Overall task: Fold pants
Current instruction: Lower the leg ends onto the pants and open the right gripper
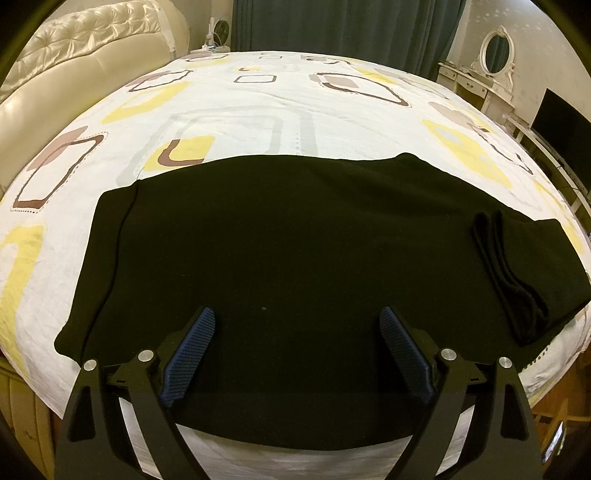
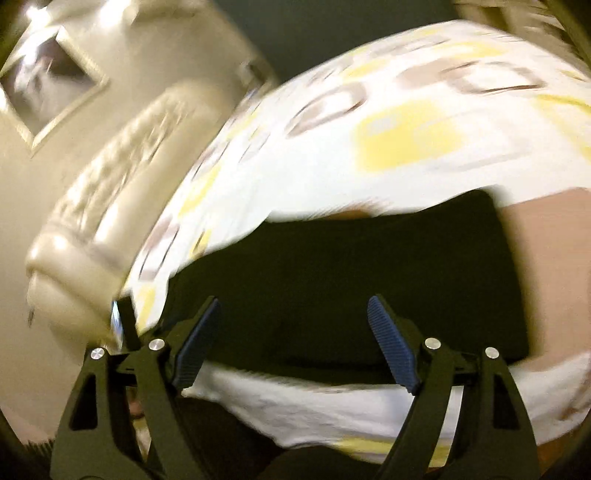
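Left gripper (image 1: 297,314): jaws spread wide, blue ribbed pads (image 1: 192,354) apart, nothing pinched; poised over the near middle of the black pants (image 1: 280,251). Whether the pads touch the cloth cannot be told.

Right gripper (image 2: 293,306): jaws likewise spread, blue pads (image 2: 391,343) clear of each other, nothing between them. View heavily motion-blurred; black cloth (image 2: 332,280) seen beyond the fingertips, contact not readable.

Pants: laid flat on the bed (image 1: 258,110), close to its near edge, lower hem of the dark mass reaching almost to that edge. Long axis running left to right across the left wrist view, roughly parallel to the near edge. Folded over at the right end, with stacked cuffs or layered edges (image 1: 509,273) lying on top, slanted toward the near right corner. Left end showing a seam line (image 1: 118,236) running down toward the near left. Which end holds the waistband cannot be told.

Brands, labels, writing: none readable on pants, grippers or bedding.

Bedding: white sheet with yellow, brown and grey rounded-square print. Cream tufted headboard (image 1: 81,48) along the far left edge. Dark green curtain (image 1: 347,26) beyond the far edge. White dressing table with oval mirror (image 1: 496,51) past the far right corner; dark screen (image 1: 561,118) further right. Framed picture (image 2: 48,85) on the wall in the right wrist view, blurred.
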{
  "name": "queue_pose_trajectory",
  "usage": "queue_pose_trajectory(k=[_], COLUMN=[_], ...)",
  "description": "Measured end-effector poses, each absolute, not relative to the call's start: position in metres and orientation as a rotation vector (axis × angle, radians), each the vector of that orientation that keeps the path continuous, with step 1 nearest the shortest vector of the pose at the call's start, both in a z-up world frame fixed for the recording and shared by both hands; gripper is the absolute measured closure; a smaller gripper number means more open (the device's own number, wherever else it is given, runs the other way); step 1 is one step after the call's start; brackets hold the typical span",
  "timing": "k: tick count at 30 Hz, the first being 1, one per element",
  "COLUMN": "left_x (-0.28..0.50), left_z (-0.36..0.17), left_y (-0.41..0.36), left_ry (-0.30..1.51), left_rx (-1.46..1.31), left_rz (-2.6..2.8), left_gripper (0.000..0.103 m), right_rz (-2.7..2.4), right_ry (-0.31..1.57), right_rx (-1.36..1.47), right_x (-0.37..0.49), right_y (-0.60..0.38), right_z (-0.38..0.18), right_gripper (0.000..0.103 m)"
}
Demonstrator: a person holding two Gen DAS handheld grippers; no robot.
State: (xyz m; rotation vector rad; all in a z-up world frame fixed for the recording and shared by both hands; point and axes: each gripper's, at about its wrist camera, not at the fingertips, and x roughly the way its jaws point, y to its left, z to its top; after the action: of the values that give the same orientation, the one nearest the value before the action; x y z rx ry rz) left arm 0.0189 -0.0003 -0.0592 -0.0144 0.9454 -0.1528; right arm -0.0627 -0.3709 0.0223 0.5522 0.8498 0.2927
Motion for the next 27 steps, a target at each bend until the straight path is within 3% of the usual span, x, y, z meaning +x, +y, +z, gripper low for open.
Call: queue_pose_trajectory(k=[5, 10, 12, 14, 15, 18, 27], left_x=[0.019, 0.019, 0.019, 0.019, 0.018, 0.018, 0.015], left_z=[-0.059, -0.06, -0.06, -0.06, -0.06, -0.061, -0.063], left_y=[-0.001, -0.001, -0.001, -0.001, -0.001, -0.003, -0.006], left_ry=[0.945, 0.943, 0.943, 0.943, 0.942, 0.936, 0.921], left_rx=[-0.015, -0.011, -0.011, -0.011, -0.01, 0.0, 0.01], left_rz=[-0.153, -0.152, -0.152, -0.153, -0.153, -0.15, -0.144], left_gripper=[0.013, 0.013, 0.013, 0.013, 0.013, 0.013, 0.013], right_rz=[0.102, 0.168, 0.184, 0.17, 0.165, 0.154, 0.193], right_ry=[0.824, 0.884, 0.919, 0.937, 0.941, 0.954, 0.946], right_rx=[0.818, 1.028, 1.029, 1.018, 1.013, 0.992, 0.974], right_x=[-0.086, -0.089, -0.082, -0.081, -0.083, -0.086, -0.084], right_y=[-0.472, -0.482, -0.479, -0.476, -0.477, -0.481, -0.483], right_z=[-0.022, -0.081, -0.092, -0.099, -0.101, -0.111, -0.118], right_gripper=[0.022, 0.022, 0.038, 0.047, 0.057, 0.073, 0.076])
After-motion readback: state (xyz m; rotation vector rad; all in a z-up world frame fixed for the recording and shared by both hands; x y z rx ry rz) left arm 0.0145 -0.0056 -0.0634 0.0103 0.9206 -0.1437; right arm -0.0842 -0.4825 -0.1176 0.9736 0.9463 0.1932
